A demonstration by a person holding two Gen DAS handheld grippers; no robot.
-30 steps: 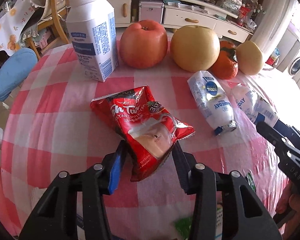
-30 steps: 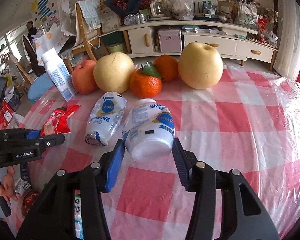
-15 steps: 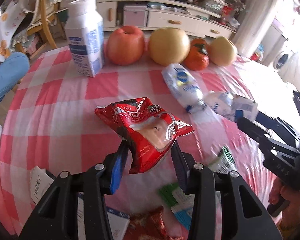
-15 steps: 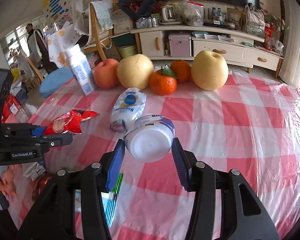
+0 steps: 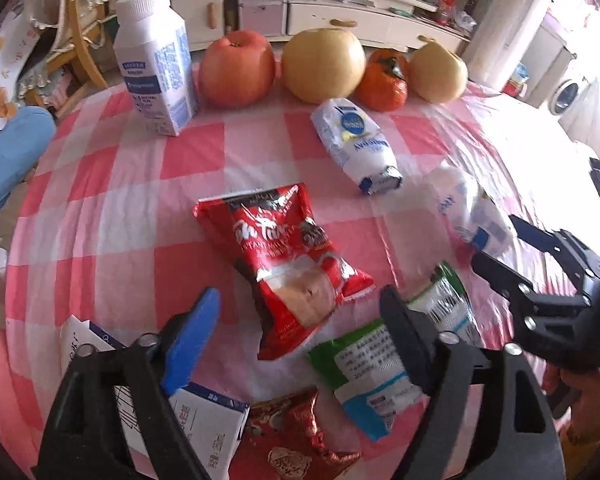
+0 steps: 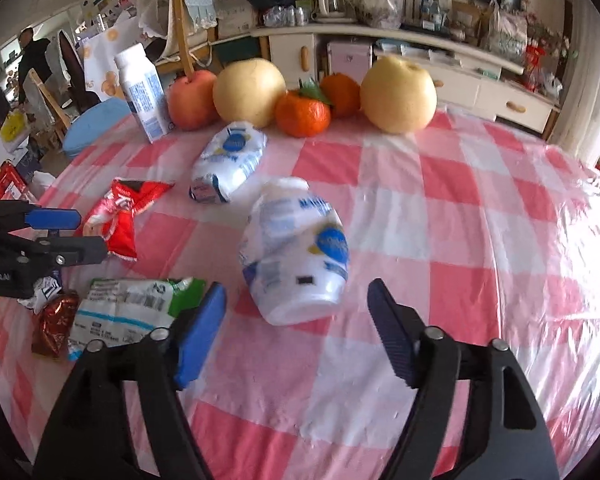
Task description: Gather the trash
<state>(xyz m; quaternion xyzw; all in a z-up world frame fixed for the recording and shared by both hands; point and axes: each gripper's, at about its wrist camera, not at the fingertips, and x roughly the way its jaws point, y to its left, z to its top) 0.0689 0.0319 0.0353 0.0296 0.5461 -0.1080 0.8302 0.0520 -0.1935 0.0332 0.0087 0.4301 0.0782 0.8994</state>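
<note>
Both tongs have just spread, releasing the crumpled red sachet (image 5: 288,268) and squashed white bottle (image 6: 296,256).

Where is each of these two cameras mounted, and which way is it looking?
Left wrist view: sits on the left tool, looking forward and down over its open fingers at the red snack packet; the right tool and a hand show at right.
Right wrist view: sits on the right tool, looking down at the white bottle; the left tool shows at left.
Shared: the checked tablecloth, red packet, white bottle, milk carton and the fruit row.
</note>
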